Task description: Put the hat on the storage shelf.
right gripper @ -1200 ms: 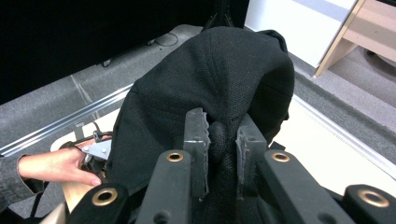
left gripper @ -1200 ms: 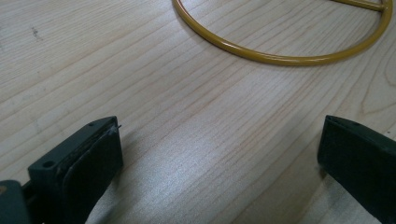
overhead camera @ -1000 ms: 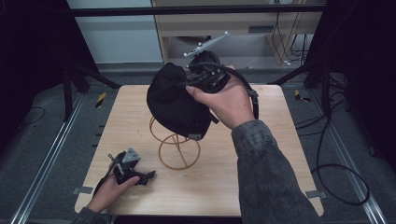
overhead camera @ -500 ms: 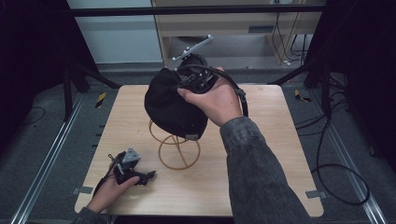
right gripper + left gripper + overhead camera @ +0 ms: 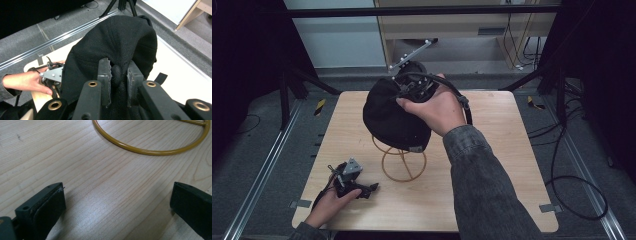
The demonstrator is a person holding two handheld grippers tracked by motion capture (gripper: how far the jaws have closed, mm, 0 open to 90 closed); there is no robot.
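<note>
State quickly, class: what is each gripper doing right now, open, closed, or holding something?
Left gripper: open, empty, low over the wooden table.
Right gripper: closed on a fold of the black cap, above the wire stand.

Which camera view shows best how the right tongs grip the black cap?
The right gripper view: the right tongs pinch a fold of the black cap. In the high view the hand covers that grip.

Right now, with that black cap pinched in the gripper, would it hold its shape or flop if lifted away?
Probably floppy: the black cap bunches into a fold where the right gripper pinches it. It likely weighs little, since a thin yellow wire stand carries it. The woven cloth looks rough, so it seems unlikely to slip out.
</note>
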